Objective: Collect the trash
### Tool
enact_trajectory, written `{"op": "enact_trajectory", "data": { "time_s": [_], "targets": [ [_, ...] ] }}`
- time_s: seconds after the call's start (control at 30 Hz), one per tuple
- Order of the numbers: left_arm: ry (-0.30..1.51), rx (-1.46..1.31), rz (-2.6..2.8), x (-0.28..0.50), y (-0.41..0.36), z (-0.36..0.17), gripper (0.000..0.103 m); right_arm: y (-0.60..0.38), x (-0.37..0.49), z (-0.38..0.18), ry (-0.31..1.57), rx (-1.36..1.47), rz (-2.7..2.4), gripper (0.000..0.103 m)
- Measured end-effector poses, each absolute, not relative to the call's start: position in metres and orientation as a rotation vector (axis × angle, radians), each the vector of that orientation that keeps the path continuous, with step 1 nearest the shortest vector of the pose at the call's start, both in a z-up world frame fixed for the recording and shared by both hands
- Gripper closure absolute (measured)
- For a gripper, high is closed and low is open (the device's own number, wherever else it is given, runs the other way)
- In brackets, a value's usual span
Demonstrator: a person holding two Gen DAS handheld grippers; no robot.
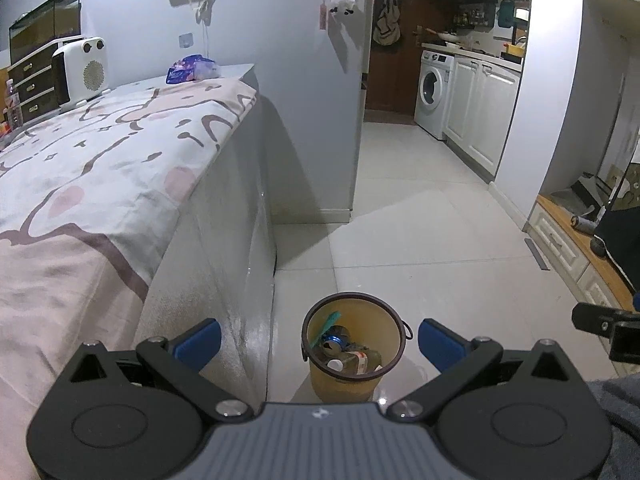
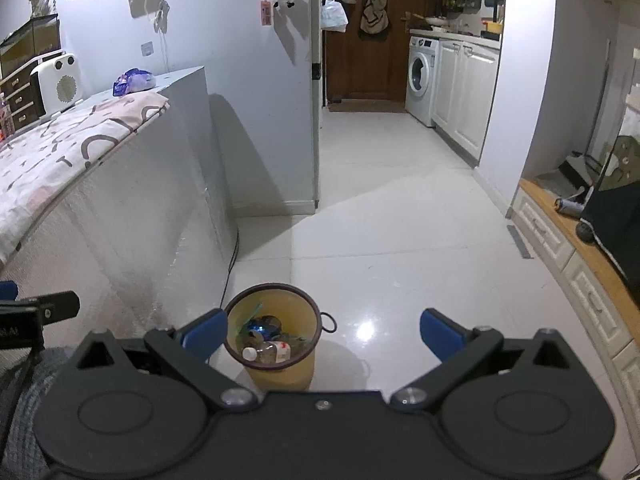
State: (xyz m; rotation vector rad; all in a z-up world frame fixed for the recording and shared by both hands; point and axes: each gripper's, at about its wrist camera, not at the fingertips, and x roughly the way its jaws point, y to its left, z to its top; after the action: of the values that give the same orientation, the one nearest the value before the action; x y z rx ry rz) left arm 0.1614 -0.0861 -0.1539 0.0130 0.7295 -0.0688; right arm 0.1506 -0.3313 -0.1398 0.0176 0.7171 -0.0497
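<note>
The left tool [image 1: 320, 340] hangs with its blue-padded jaws spread wide and nothing between them; the right tool [image 2: 324, 334] is spread just as wide and equally empty. Just past the fingertips, on the pale tiled floor [image 1: 432, 248], stands a small yellow trash bin [image 1: 352, 376] with a dark rim and a loop handle on its right side. From the left wrist view it sits between the two fingers; from the right wrist view it sits off to the left, close behind the left finger. Inside it lie a clear plastic bottle [image 2: 266, 353] with a white cap, a blue can [image 1: 335, 338] and a teal strip of wrapper [image 1: 326, 322] leaning against the inner wall. Immediately left of the bin rises the grey side of a bed [image 1: 208, 240], covered by a pink-and-white patterned sheet [image 1: 80, 168]. Farther along the bed's far end sit a white heater [image 1: 80, 70] and a purple plastic bag [image 1: 192, 69]. Beyond, a grey wall corner [image 1: 344, 120] leads to a kitchen area with a washing machine [image 1: 434, 94], white cabinets [image 1: 484, 112] and a brown door [image 2: 368, 52] hung with bags. At right, a low wooden-topped drawer unit [image 2: 560, 240] runs along the floor.
</note>
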Motion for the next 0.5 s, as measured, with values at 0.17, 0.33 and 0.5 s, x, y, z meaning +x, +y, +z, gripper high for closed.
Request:
{"op": "enact_trajectory", "data": {
  "time_s": [0.17,0.33,0.5],
  "targets": [
    [0.71,0.022,-0.062,0.159,-0.085,-0.155,0.0,-0.33,0.148,-0.139,0.699,0.01,-0.055,0.0],
    [0.684,0.031,-0.066,0.156,-0.085,-0.154,0.0,-0.331,0.144,-0.137,0.671,0.022,-0.053,0.0],
    [0.672,0.031,-0.067,0.153,-0.086,-0.154,0.0,-0.334,0.138,-0.136,0.648,0.027,-0.049,0.0]
  ]
}}
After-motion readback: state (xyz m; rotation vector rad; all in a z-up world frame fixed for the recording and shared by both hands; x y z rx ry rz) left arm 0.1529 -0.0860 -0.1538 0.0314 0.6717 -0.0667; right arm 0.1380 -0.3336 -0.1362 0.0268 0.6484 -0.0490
